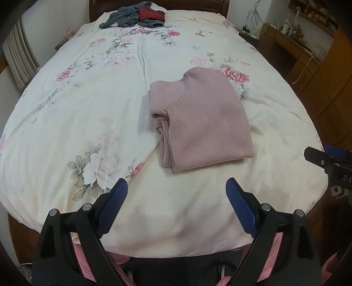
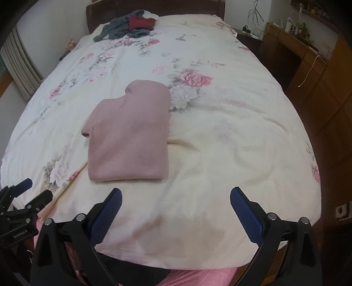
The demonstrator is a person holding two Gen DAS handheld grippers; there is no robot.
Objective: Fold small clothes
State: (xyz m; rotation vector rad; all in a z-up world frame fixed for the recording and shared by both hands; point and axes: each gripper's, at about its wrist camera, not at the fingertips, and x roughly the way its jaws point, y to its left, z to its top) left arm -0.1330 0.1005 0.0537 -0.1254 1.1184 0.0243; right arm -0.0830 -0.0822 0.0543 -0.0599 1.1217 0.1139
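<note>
A folded dusty-pink ribbed knit sweater (image 1: pixel 198 123) lies on the floral cream bedspread (image 1: pixel 88 110). Short of the sweater, left claw (image 1: pixel 176 187) and right claw (image 2: pixel 176 195) both gape apart, empty.

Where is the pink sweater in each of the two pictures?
Left wrist view: the folded pink sweater lies right of the middle, beyond the open left claw.
Right wrist view: the pink sweater lies left of the middle, beyond the open right claw.
Shared landmark: the grey and red clothes pile by the headboard.
</note>
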